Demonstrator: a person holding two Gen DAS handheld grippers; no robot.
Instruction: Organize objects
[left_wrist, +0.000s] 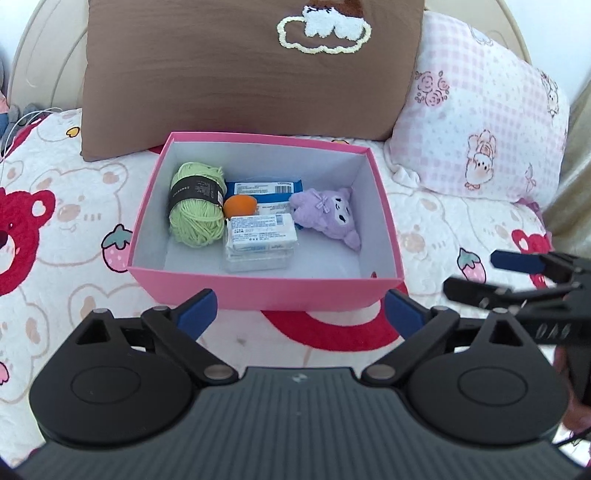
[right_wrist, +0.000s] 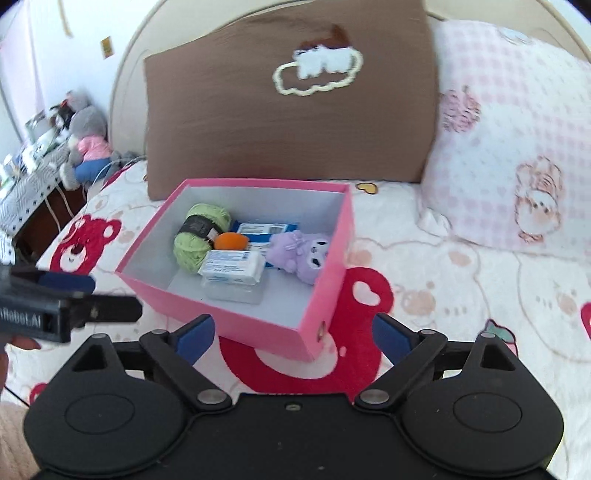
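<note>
Pink box (left_wrist: 258, 291) just ahead of open L gripper (left_wrist: 301, 314), untouched.

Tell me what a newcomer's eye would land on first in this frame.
The open pink box in the middle of the bear-print bedspread, holding a green yarn ball at its left, a purple plush at its right, and an orange ball and white packets between. Behind it a brown cushion leans against the headboard. Both grippers hover in front, jaws wide and empty.
</note>
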